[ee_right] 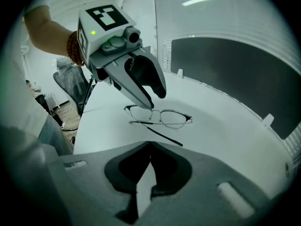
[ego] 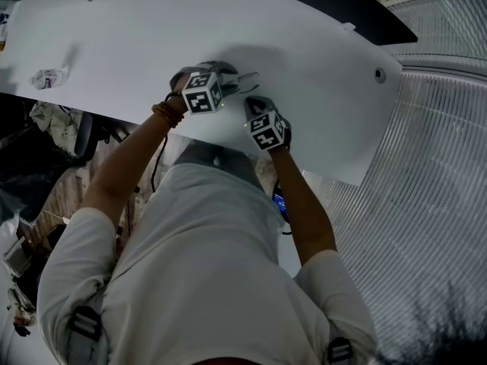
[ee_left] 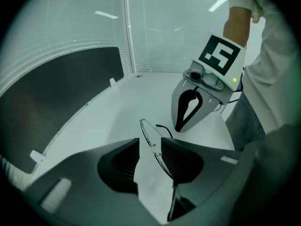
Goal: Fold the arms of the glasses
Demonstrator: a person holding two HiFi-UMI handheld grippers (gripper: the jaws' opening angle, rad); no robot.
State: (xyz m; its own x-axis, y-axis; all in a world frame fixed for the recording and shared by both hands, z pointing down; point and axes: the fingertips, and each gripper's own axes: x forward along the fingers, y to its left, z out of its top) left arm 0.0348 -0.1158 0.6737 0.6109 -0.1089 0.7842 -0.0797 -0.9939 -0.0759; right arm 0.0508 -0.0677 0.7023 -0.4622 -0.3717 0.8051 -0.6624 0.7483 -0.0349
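Thin-rimmed glasses (ee_right: 161, 117) lie on the white table (ego: 304, 44), close to its near edge. One arm (ee_right: 164, 136) slants out from the frame toward the right gripper. My left gripper (ee_left: 150, 142) is open, one jaw on each side of the frame (ee_left: 151, 142), which runs close to the right-hand pad. In the right gripper view its fingers (ee_right: 141, 86) come down onto the frame by one lens. My right gripper (ee_right: 149, 146) is shut with nothing in it, its tip (ee_left: 181, 126) a short way from the glasses. In the head view both grippers (ego: 242, 78) (ego: 253, 103) are side by side.
A crumpled clear wrapper (ego: 47, 77) lies at the table's far left. The tabletop has round holes (ego: 379, 73) near its corners. A dark panel (ee_left: 61, 88) runs behind the table. A chair and clutter (ego: 46, 135) stand left of the person, ribbed flooring (ego: 441, 173) to the right.
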